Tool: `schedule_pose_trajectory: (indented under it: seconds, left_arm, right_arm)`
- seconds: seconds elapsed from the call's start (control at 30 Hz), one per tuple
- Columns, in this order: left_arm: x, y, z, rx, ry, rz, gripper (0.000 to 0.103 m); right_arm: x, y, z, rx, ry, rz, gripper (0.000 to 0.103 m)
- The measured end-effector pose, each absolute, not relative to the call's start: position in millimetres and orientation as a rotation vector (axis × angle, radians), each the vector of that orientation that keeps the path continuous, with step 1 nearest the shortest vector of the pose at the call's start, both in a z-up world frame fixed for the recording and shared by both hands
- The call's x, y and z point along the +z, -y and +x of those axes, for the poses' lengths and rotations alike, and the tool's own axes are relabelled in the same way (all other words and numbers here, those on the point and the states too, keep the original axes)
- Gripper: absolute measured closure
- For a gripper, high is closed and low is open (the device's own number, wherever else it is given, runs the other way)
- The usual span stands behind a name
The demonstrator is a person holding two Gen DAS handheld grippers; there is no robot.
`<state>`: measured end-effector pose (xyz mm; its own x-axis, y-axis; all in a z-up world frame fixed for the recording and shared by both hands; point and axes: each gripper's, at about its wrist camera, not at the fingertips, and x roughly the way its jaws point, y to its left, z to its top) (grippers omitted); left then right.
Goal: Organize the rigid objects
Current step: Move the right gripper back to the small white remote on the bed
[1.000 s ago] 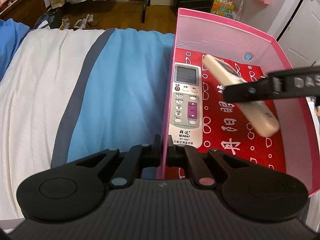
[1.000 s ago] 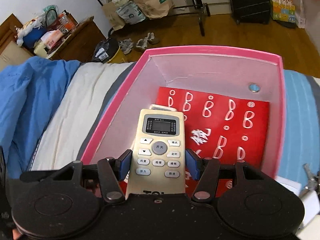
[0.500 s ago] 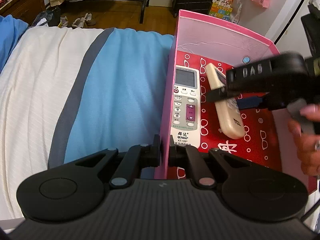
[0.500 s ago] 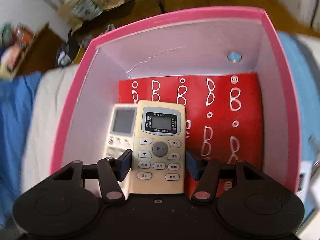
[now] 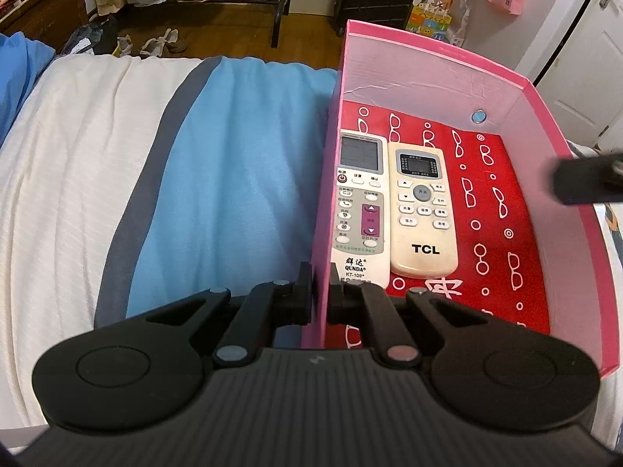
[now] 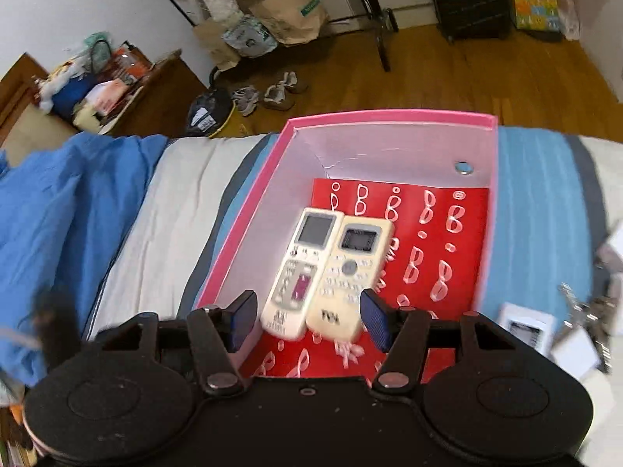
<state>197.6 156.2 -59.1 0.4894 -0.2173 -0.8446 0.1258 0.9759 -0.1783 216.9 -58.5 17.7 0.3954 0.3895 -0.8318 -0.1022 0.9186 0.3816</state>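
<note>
**Inspector:** Start at the right gripper (image 6: 307, 321). Condition?

**Assessor:** Jaws parted, blue pads well clear of everything, nothing between them. It hangs above the near end of the pink box (image 6: 249, 218), pointing steeply down into it. In the left wrist view only a blurred black piece of it shows at the right edge.

**Inspector:** And outward from there?

**Assessor:** Directly ahead and below lie two remotes, flat on the red patterned liner (image 6: 447, 233). The cream TCL remote (image 6: 350, 272) is the nearer to the right gripper's centre line; the white QUNDA remote (image 6: 300, 268) lies touching its left side, against the box's left wall. Their long axes run parallel, pointing away towards the far wall, roughly in line with the gripper's pointing direction.

**Inspector:** The left gripper (image 5: 320, 288)?

**Assessor:** Closed on the left wall of the box near the front corner, one finger outside, one inside, steadying it.

**Inspector:** What does the coming move turn on?

**Assessor:** In my judgement, the loose items to the right, outside the box: a small white device (image 6: 525, 329) and some keys (image 6: 584, 307) on the bed. They lie on the right gripper's side, so that hand is nearer; the free liner space is also right of the TCL remote.
</note>
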Motion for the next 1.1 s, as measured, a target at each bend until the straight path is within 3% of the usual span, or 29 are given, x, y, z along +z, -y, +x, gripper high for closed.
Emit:
schedule_pose_trajectory:
  seconds: [0.4, 0.9, 1.1]
  left_arm:
    - [-58, -151, 199, -0.187, -1.053, -0.07, 0.099]
    - [-56, -147, 198, -0.163, -1.064, -0.039, 0.099]
    - [-57, -147, 198, -0.162, -1.066, -0.038, 0.099]
  right_arm:
    - [29, 129, 140, 0.303, -1.177, 0.272, 0.039]
    - [-69, 198, 84, -0.01, -1.442, 0.424, 0.039]
    - [-90, 201, 82, -0.085, -1.411, 0.513, 0.037]
